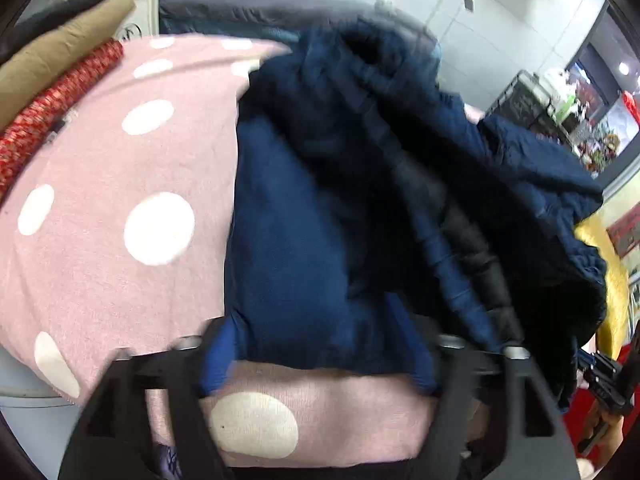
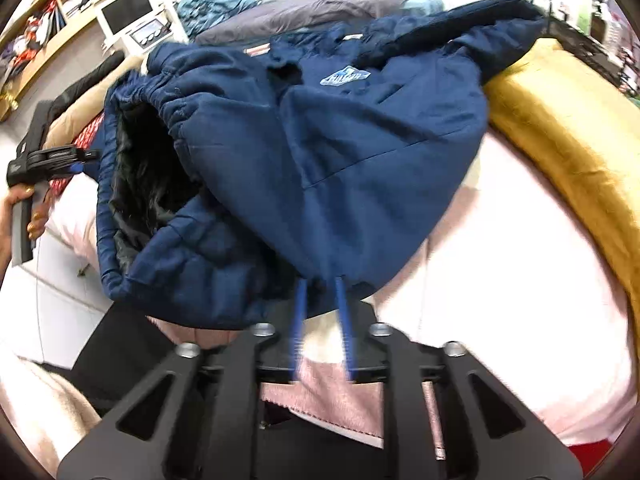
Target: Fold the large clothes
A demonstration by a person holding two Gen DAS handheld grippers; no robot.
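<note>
A large navy padded jacket (image 2: pixel 320 152) with a black lining and a light chest logo lies bunched on a pink blanket with white dots (image 1: pixel 100 200). My right gripper (image 2: pixel 320 284) is shut on the jacket's near edge, its blue fingers (image 2: pixel 299 320) close together with cloth between the tips. My left gripper (image 1: pixel 316 344) is wide open around the jacket (image 1: pixel 320 220), blue fingers (image 1: pixel 218 352) on either side of the cloth. The left gripper also shows in the right wrist view (image 2: pixel 76 160), at the jacket's left edge.
A mustard-yellow blanket (image 2: pixel 568 152) lies to the right, and a red patterned cloth (image 1: pixel 52 120) and a tan cushion (image 1: pixel 60 48) to the left. Grey and teal bedding (image 2: pixel 304 8) is piled behind. A white monitor (image 2: pixel 128 8) and shelves stand at the far left.
</note>
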